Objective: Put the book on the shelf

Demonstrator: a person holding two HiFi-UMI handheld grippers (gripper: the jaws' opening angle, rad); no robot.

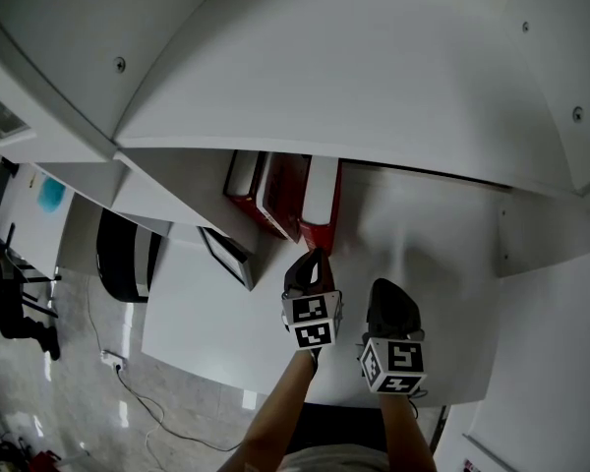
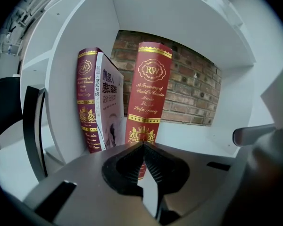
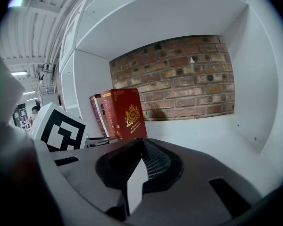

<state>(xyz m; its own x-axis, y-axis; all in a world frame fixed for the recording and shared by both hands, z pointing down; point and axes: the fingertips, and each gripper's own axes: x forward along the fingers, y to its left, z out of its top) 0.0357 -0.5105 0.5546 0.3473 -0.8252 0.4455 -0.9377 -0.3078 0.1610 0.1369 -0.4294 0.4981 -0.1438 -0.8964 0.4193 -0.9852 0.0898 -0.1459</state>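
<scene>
On the white shelf (image 2: 198,140), a red gold-lettered hardback book (image 2: 148,93) stands upright; left gripper (image 2: 142,146) and right gripper (image 3: 141,143) face it, jaws together, empty.

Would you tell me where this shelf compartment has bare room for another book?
The shelf floor is bare from the right-hand red book across to the right side wall, back to the brick wall. The left end is crowded: a white book and another red book stand by the left wall.

The books (image 1: 285,193) stand on the shelf (image 1: 423,234) at its left end, a chair (image 1: 128,259) outside, further left.
</scene>
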